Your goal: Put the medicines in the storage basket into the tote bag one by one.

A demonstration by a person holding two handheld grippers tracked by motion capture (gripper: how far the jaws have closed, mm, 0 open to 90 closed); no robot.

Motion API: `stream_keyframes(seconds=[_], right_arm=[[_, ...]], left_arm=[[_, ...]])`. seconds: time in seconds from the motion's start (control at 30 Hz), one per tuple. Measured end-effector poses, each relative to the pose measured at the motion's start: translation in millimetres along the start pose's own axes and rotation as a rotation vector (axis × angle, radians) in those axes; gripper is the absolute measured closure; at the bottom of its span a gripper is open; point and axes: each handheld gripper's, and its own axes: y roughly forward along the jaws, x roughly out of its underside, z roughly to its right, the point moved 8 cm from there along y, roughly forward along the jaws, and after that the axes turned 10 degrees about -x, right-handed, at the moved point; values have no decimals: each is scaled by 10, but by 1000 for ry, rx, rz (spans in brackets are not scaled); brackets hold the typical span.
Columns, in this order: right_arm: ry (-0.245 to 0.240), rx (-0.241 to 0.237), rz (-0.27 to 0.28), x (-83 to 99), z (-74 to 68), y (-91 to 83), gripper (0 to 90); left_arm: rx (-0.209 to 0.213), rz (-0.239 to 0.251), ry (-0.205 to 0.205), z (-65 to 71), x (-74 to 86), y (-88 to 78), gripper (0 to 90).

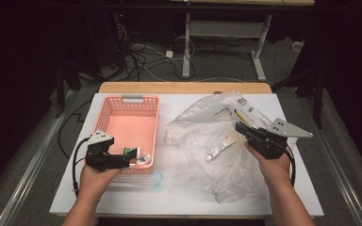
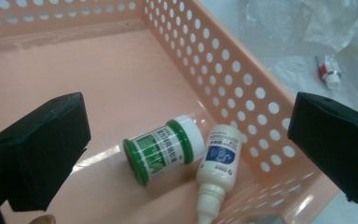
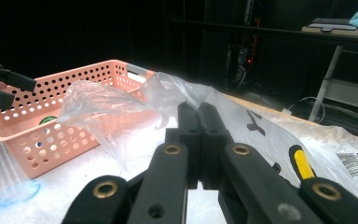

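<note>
Left gripper (image 1: 131, 162) hung over the near right corner of the pink perforated plastic basket (image 1: 104, 111), jaws spread wide, holding nothing. Below it a green-capped white jar (image 2: 164, 148) and a white squeeze bottle with blue label (image 2: 218, 165) lay on their sides on the basket floor, touching. Right gripper (image 1: 239, 127) had its jaws pressed together, pinching the crumpled clear plastic bag (image 1: 202, 136) and lifting its edge. A small white tube with red band (image 1: 219, 148) lay on the bag, between basket and right hand. Looked like items were being moved from bag to basket, a drop just done. Next move probably called for the left gripper to cross to the tube and grasp it
</note>
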Motion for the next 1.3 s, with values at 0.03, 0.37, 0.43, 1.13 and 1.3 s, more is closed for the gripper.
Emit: stream_keyframes(seconds=[0.03,0.37,0.43,1.13,1.3], right_arm=[[1,-1,0,0,-3,2,900],[-6,-6,5,-25,-22,-18,900],[-6,-6,5,-26,-23,-17,900],[7,-1,21,-47,-11,-54,900],[1,-3,15,-40,-14,-37,900]], left_arm=[[-12,-11,8,10,-8,15,0],[-50,-143,55,41,-191,147,0],[-58,-169,65,13,-216,191,0],[-49,-642,-16,-77,-5,542,206],[-70,-693,-12,-72,16,587,249]])
